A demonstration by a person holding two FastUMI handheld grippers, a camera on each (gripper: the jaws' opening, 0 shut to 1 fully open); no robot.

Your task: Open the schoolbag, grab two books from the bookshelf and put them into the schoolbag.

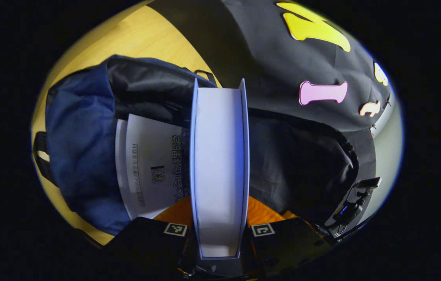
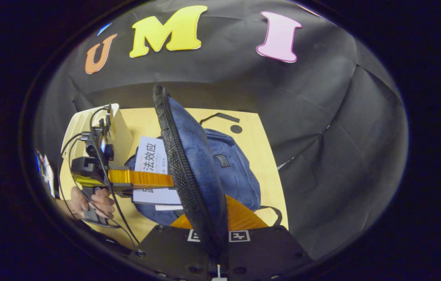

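The left gripper (image 1: 219,234) pinches the second book (image 1: 219,164) over the open bag (image 1: 83,144) while the right gripper (image 2: 215,234) pinches the flap (image 2: 189,156) up; lower the book squarely beside the first book (image 1: 154,164), flap high.

Left gripper view looks closely down into the bag (image 1: 79,148); right gripper view, apparently from its far side, shares it
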